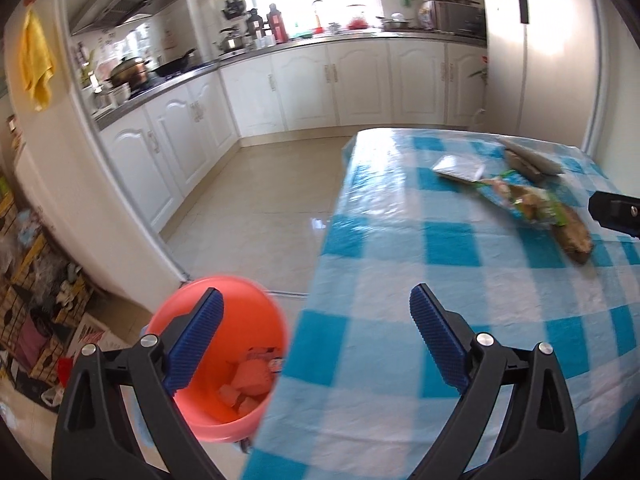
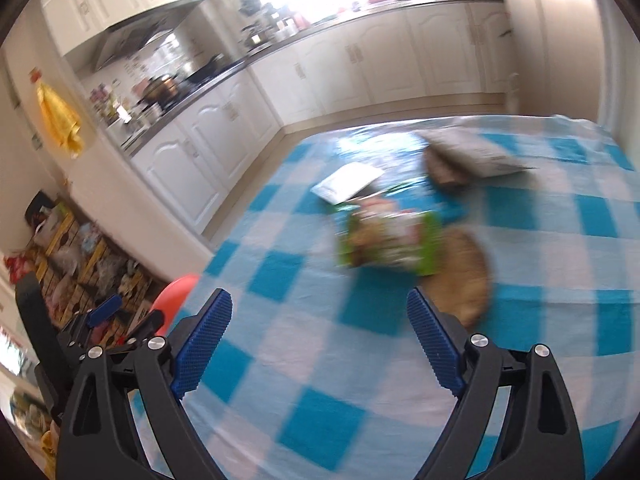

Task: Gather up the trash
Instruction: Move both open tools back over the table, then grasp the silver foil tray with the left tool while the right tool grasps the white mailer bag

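left gripper [image 1: 316, 312]: wide, empty
right gripper [image 2: 320, 312]: wide, empty
orange bucket [image 1: 256, 316]: one, lower left
wrappers on table [image 1: 360, 320]: about four, upper right

This is a kitchen in a home. White cupboards [image 1: 304, 84] run along the walls, pots [image 1: 130, 70] sit on the stove under a hood [image 1: 128, 4], and a table [image 1: 400, 280] wears a blue checked cloth.

blue-white checked tablecloth [image 1: 400, 360]; salmon-pink bucket [image 1: 256, 320].
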`<state>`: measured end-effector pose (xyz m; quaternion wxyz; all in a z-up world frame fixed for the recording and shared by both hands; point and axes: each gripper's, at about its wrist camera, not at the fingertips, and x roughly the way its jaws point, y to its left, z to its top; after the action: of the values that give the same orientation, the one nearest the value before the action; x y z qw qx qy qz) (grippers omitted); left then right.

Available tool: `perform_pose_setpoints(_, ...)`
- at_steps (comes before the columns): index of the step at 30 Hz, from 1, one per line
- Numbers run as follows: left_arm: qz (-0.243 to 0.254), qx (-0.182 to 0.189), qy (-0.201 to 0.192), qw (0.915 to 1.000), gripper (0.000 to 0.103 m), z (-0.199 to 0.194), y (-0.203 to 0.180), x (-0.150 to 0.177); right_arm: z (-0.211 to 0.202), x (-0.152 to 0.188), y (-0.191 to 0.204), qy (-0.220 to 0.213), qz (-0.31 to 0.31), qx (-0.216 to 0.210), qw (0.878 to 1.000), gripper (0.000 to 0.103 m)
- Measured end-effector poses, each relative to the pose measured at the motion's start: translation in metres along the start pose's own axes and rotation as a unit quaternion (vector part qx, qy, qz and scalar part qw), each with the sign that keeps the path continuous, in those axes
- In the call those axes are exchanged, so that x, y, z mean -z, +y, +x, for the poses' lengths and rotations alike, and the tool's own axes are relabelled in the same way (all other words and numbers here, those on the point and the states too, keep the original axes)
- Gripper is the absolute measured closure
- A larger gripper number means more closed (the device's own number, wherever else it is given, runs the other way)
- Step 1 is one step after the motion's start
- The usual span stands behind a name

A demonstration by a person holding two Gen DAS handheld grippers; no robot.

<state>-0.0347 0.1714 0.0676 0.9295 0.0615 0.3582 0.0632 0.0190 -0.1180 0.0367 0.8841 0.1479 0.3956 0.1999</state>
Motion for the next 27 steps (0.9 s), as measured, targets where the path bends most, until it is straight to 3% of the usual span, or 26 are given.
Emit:
perform_pose_setpoints(10,0.010,0.114,0.003,0.9934,0.008,0.029,-0.058,-0.056,-0.013,-0.053,-0.103,-0.015,0.059,0.037,0.997,0.014)
perform_pose_setpoints(19,0.027,0.235,0.037,0.9709,0.008,0.102,-0.106,-0.108,0.035,-0.110,-0.141,0.006,0.027,0.044,0.999,0.014)
perform_pose_setpoints(23,0.037,0.253,0.045,0.9656,0.008,0.136,-0.117,-0.123,0.065,-0.129,-0.149,0.025,0.005,0.045,0.999,0.013)
perform_pose_setpoints(27,0.041,0.250,0.060,0.9656,0.009,0.167,-0.128,-0.132,0.091,-0.144,-0.163,0.037,0.011,0.045,0.998,0.013)
